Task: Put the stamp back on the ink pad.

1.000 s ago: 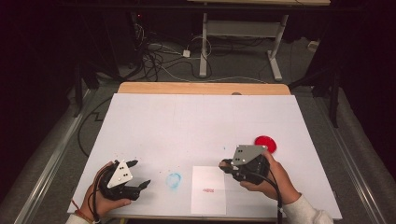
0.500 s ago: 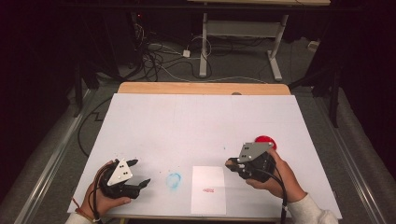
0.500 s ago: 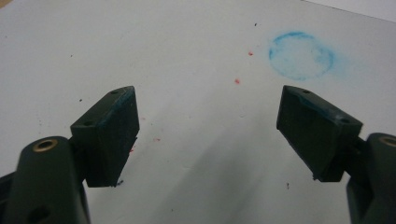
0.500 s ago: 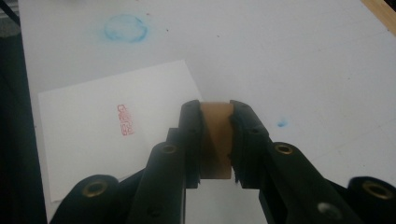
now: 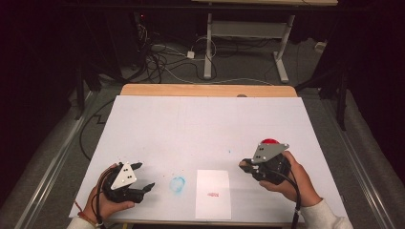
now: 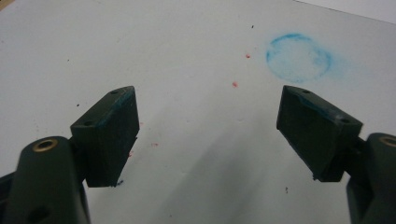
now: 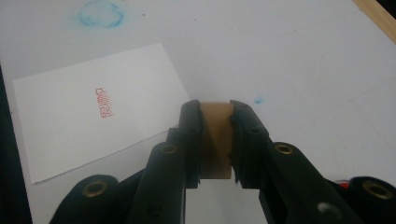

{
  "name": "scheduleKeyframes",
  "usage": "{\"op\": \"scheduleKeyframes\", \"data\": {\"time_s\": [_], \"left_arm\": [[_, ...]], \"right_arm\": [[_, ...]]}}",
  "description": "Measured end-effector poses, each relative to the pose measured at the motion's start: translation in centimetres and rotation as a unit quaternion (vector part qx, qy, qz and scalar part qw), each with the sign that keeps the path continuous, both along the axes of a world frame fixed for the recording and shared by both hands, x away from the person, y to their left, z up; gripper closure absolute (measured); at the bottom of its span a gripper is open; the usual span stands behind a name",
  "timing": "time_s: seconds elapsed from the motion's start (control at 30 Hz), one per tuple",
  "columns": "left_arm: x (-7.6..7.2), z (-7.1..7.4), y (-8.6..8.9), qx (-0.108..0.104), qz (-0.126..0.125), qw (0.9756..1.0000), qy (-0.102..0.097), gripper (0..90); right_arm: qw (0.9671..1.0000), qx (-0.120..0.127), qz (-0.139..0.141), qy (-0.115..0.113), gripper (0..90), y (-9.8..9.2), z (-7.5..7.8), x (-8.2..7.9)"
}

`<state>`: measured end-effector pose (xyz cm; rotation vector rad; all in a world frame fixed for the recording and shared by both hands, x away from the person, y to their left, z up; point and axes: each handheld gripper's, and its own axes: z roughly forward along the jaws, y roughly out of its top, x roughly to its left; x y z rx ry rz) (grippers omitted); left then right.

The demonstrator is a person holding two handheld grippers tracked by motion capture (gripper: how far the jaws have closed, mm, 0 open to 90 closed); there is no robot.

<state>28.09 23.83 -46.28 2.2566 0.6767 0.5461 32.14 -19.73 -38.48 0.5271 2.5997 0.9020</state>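
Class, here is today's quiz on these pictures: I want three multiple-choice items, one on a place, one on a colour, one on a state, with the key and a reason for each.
1. Where does the blue ring stain lie?
A. Between the left gripper and the paper sheet
B. On the paper sheet
C. At the table's far edge

2. What colour is the stamped mark on the paper?
A. Blue
B. Red
C. Black

3. How does the right gripper stand?
A. Wide open
B. Shut on nothing
C. Shut on a brown block

Key: 1 A, the high view shows the stain between them; 2 B, the right gripper view shows red print; 3 C, its jaws press the block's sides.
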Motion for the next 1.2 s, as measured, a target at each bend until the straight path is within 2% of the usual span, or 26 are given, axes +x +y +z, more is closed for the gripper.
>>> {"op": "scheduleKeyframes", "data": {"time_s": [0.07,0.27,0.5,0.63,0.73,0.9,0.97,1.2], "left_arm": [[0.0,0.1,0.0,-0.004,0.002,1.0000,-0.002,20.5],[0.0,-0.1,0.0,0.001,0.003,1.0000,0.003,20.5],[-0.1,-0.1,-0.2,0.004,-0.001,1.0000,0.005,20.6],[-0.1,-0.2,-0.4,0.006,-0.004,1.0000,0.006,20.5],[-0.1,-0.2,-0.5,0.007,-0.005,0.9999,0.007,20.5],[-0.1,-0.2,-0.6,0.007,-0.005,0.9999,0.007,20.5],[0.0,-0.2,-0.6,0.007,-0.007,0.9999,0.009,20.5],[0.0,-0.3,-0.5,0.008,-0.007,0.9999,0.011,20.5]], "right_arm": [[0.9999,0.007,-0.001,0.011,76.6,-0.4,-0.1,0.3],[0.9994,-0.013,-0.030,0.011,76.6,-1.2,-0.3,1.4],[0.9961,-0.019,-0.083,0.021,76.6,-3.8,0.1,3.7],[0.9929,-0.030,-0.108,0.041,76.6,-5.0,0.2,4.9],[0.9891,-0.068,-0.121,0.047,76.6,-5.2,0.0,5.7],[0.9836,-0.111,-0.126,0.066,76.5,-5.0,-0.4,7.0],[0.9802,-0.130,-0.131,0.072,76.5,-4.9,-0.8,7.5],[0.9736,-0.148,-0.146,0.095,76.4,-5.2,-1.8,9.4]]}}
